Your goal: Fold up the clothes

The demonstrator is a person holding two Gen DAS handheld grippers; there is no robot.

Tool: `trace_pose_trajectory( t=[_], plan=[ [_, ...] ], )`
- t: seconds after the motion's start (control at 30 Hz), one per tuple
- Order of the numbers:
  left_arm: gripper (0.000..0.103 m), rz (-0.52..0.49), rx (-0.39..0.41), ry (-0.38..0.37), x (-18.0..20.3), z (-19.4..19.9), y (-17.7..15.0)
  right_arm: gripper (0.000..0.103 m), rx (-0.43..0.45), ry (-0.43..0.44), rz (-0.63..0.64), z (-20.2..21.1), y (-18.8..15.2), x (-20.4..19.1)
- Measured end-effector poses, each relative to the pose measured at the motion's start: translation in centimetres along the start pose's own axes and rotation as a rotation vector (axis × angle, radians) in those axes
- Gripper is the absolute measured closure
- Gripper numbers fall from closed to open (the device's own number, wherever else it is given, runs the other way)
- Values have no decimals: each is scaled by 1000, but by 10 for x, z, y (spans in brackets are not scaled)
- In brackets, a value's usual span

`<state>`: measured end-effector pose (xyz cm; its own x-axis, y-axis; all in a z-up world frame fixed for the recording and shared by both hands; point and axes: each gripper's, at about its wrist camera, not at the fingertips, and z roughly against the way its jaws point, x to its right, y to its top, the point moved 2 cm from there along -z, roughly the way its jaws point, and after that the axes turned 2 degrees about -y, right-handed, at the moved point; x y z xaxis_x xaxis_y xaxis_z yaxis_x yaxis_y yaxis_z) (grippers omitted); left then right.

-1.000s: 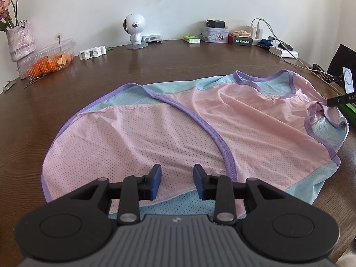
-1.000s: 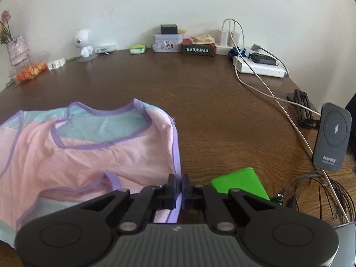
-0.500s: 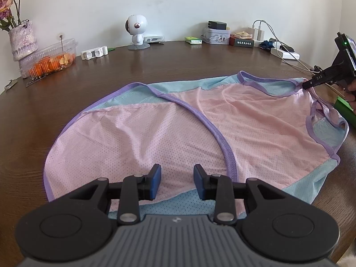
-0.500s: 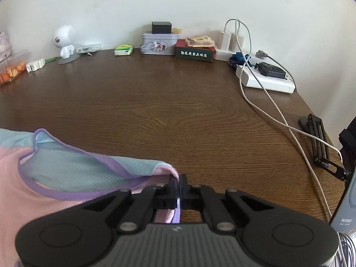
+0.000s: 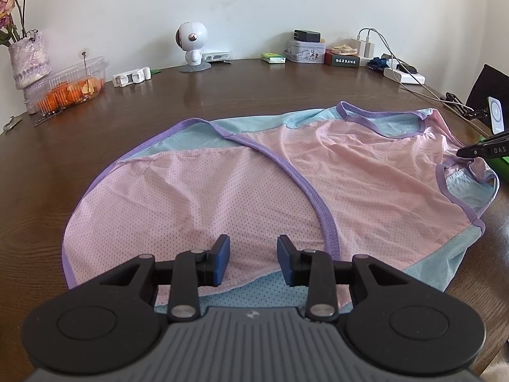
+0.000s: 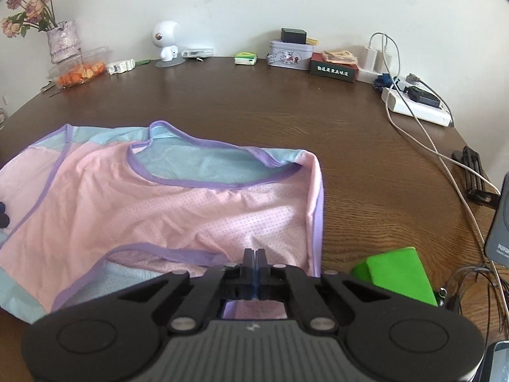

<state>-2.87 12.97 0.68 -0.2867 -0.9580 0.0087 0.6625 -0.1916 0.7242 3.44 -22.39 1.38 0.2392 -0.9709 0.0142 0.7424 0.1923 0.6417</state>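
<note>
A pink and light-blue mesh sleeveless top (image 5: 254,191) with purple trim lies spread on the brown table (image 5: 222,95). My left gripper (image 5: 253,258) hovers open over the near hem, its blue pads apart and the cloth flat beneath them. In the right wrist view the same top (image 6: 175,210) fills the left half. My right gripper (image 6: 256,256) is shut on the pink cloth at the shoulder beside the near armhole, and wrinkles run toward its tip. Its black tip (image 5: 461,152) also shows at the right edge of the left wrist view, touching the bunched strap.
A green object (image 6: 397,273) lies just right of the top. Further right are a power strip (image 6: 416,108), cables and a dark charger stand (image 6: 499,222). Along the back edge stand a vase (image 5: 28,60), a box of fruit (image 5: 70,86), a white figurine (image 5: 192,43) and tins (image 6: 289,54).
The right gripper swung out to the far shoulder with the cloth, then came back nearer and lower; the right shoulder of the top now lies shifted and bunched. The left gripper stayed put.
</note>
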Motion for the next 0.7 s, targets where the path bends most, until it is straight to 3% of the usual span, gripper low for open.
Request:
trace_pose_trajectory(
  t=[0.1, 0.17, 0.2, 0.23, 0.27, 0.3, 0.37, 0.43, 0.7],
  plan=[
    [70, 3, 3, 4, 1, 0, 0, 103, 12, -2, -12, 13, -7, 9],
    [70, 3, 3, 5, 1, 0, 0, 95, 37, 49, 9, 20, -10, 6],
    [70, 3, 2, 6, 1, -1, 0, 88, 42, 82, 20, 22, -11, 3],
    [70, 3, 2, 7, 1, -1, 0, 71, 45, 105, 34, 21, -11, -2],
    [70, 3, 1, 8, 1, -1, 0, 68, 52, 101, 50, 18, -11, -6],
    [70, 3, 0, 8, 1, -1, 0, 71, 56, 77, 65, 13, -10, -9],
    [69, 6, 0, 9, 1, 0, 0, 100, 49, 29, 56, 2, -9, -10],
    [69, 7, 1, 9, 1, 0, -1, 101, 40, 43, 13, 6, -8, -3],
    [68, 10, 6, 13, 0, -2, 0, 100, 0, 11, 75, 27, -26, 10]
  ],
)
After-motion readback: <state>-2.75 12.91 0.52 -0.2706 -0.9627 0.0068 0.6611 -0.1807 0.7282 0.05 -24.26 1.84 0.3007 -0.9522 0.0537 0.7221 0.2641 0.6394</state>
